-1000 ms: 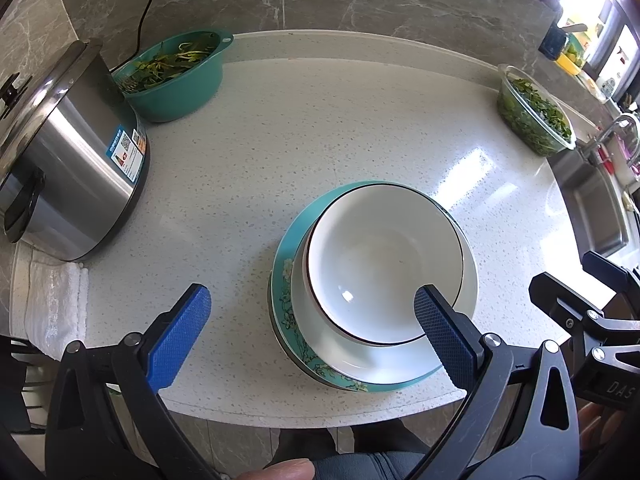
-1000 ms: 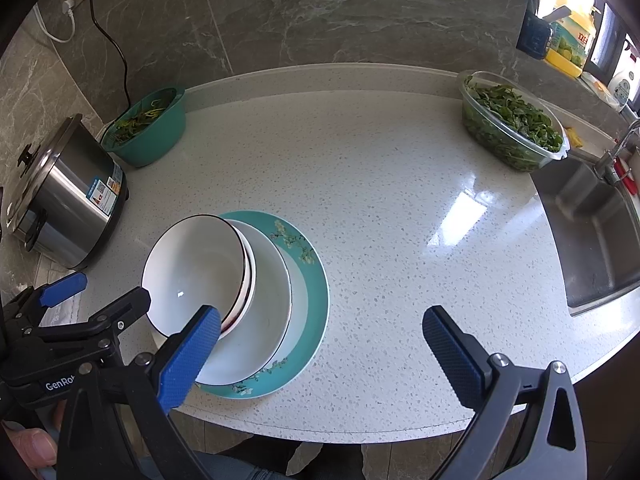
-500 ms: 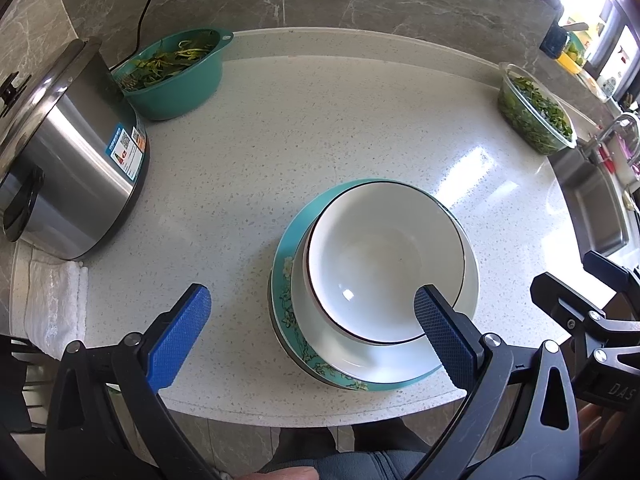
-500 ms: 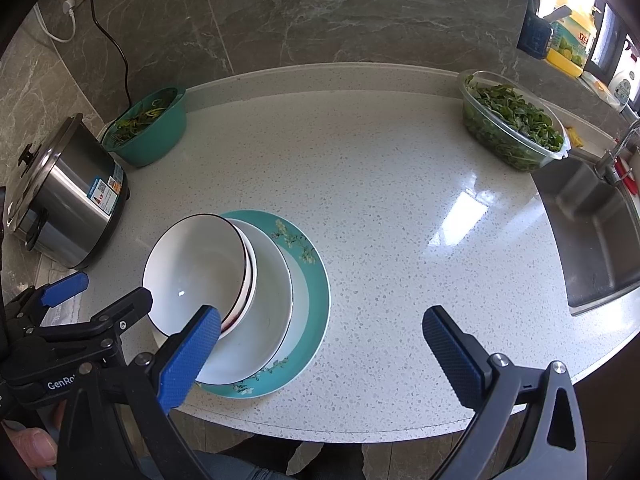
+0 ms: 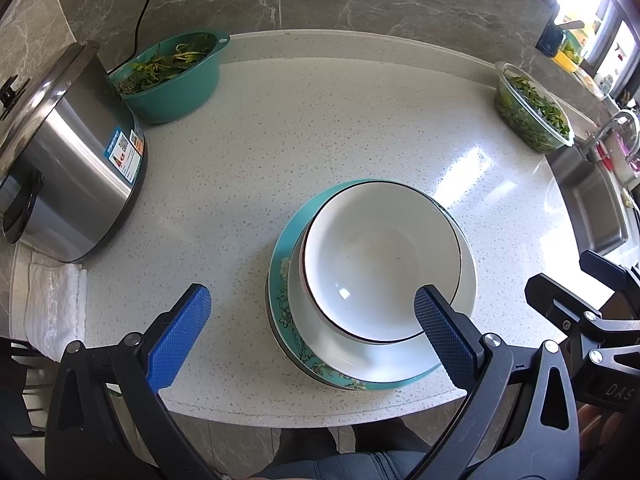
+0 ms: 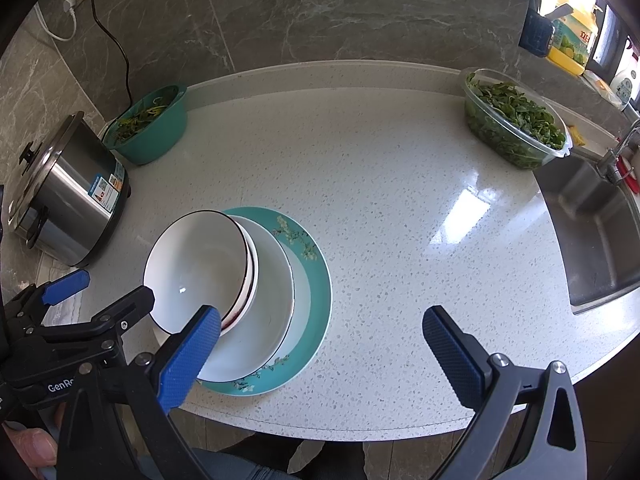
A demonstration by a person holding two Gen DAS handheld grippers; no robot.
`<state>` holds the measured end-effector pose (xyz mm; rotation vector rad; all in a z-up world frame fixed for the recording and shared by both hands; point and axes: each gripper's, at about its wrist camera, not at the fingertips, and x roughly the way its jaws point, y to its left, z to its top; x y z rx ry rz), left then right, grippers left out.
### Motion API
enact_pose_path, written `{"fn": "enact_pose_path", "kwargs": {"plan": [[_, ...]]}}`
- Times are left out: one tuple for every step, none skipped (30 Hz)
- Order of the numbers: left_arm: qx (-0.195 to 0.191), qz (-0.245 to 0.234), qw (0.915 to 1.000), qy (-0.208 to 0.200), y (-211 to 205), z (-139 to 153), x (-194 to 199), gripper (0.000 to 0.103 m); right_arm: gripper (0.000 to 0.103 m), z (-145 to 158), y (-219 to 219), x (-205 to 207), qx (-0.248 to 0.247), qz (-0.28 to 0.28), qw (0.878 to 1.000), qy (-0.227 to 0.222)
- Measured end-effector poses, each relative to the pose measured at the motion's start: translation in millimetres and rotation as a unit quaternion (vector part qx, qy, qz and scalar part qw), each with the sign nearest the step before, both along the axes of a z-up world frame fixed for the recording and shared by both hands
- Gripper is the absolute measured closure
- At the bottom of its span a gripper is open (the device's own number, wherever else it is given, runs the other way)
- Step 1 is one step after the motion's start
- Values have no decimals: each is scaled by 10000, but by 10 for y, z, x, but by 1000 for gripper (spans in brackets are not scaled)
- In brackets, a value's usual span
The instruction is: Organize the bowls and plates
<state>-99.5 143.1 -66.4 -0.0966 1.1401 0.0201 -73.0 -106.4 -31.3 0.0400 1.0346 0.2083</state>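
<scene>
Nothing has shifted since the earlier frames: both hand-held grippers, left (image 5: 308,320) and right (image 6: 320,344), hang wide open and empty above the desk (image 6: 400,184) front edge. The bowl (image 5: 380,258) sits stacked on plates (image 6: 304,304) near that edge, its near rim partly hidden behind blue fingers (image 5: 444,336). Bare desk stretches right of the stack.

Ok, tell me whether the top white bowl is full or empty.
Empty. The top white bowl shows only its bare glossy inside with a light glint; it sits upright on the stack.
</scene>
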Motion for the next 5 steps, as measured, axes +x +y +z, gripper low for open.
{"fn": "enact_pose_path", "kwargs": {"plan": [[-3,-5,10000,-15,-1,4,-4,0,0,-3,-1,-2,2,0,10000,5],[-4,-14,10000,-33,-4,8,-9,0,0,-5,-1,-5,2,0,10000,6],[9,-24,10000,-44,-9,16,-12,0,0,-6,-2,-3,2,0,10000,2],[16,-32,10000,-51,-11,20,-13,0,0,-7,-3,-2,7,1,10000,3],[-4,-59,10000,-55,-12,22,-12,0,0,-9,-3,-2,8,-1,10000,4]]}}
